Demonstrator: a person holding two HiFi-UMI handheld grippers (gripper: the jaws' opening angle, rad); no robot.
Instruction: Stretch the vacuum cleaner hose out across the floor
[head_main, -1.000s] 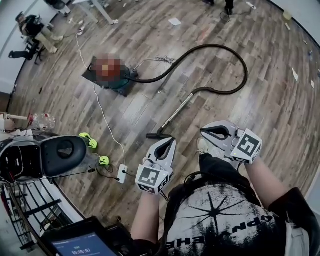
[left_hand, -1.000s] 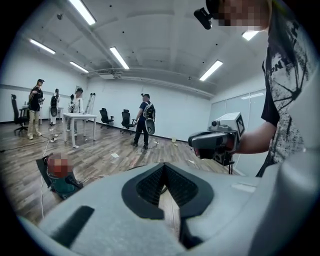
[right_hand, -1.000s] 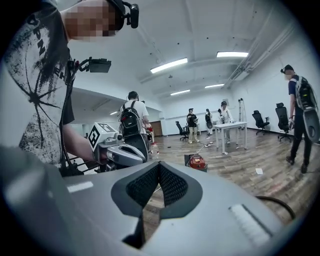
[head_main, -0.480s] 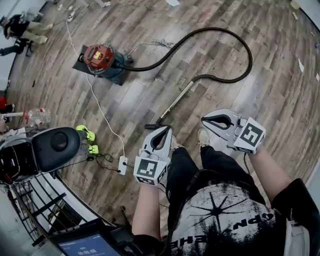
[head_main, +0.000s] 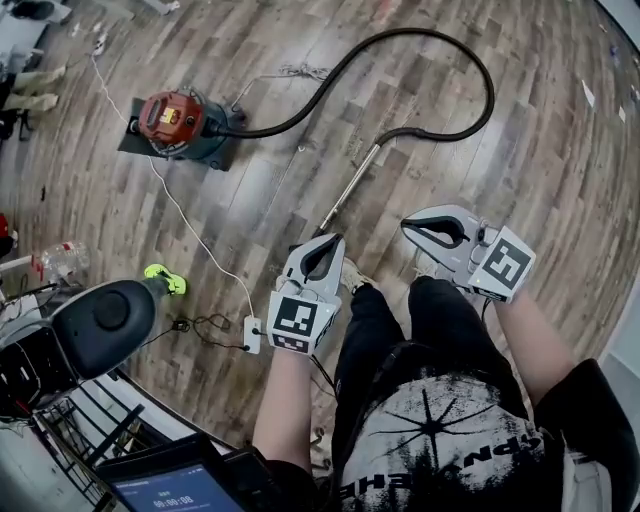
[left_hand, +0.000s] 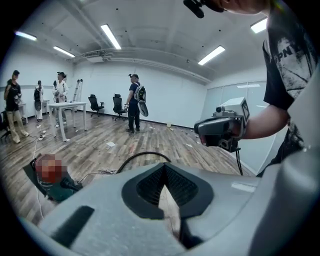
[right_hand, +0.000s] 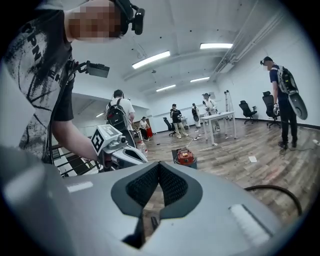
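A red vacuum cleaner (head_main: 170, 118) stands on a dark mat at the upper left of the head view. Its black hose (head_main: 470, 60) runs from it in a wide loop to the right and curls back to a metal wand (head_main: 348, 195). The wand slants down to a floor nozzle just beside my left gripper (head_main: 328, 243). That gripper is shut and holds nothing. My right gripper (head_main: 410, 228) hangs to the right of the wand, also shut and empty. The left gripper view shows the hose (left_hand: 136, 156); the right gripper view shows the vacuum cleaner (right_hand: 185, 156).
A white power cord (head_main: 185, 215) runs from the vacuum cleaner to a power strip (head_main: 250, 335) near my left leg. A green object (head_main: 165, 278) and a black seat (head_main: 105, 320) lie at the left. Several people, a table (left_hand: 67, 106) and chairs stand far off.
Both grippers have come down and forward, still shut. The wand's lower end now lies right by the left gripper, and the vacuum cleaner has shifted toward the upper left of the head view.
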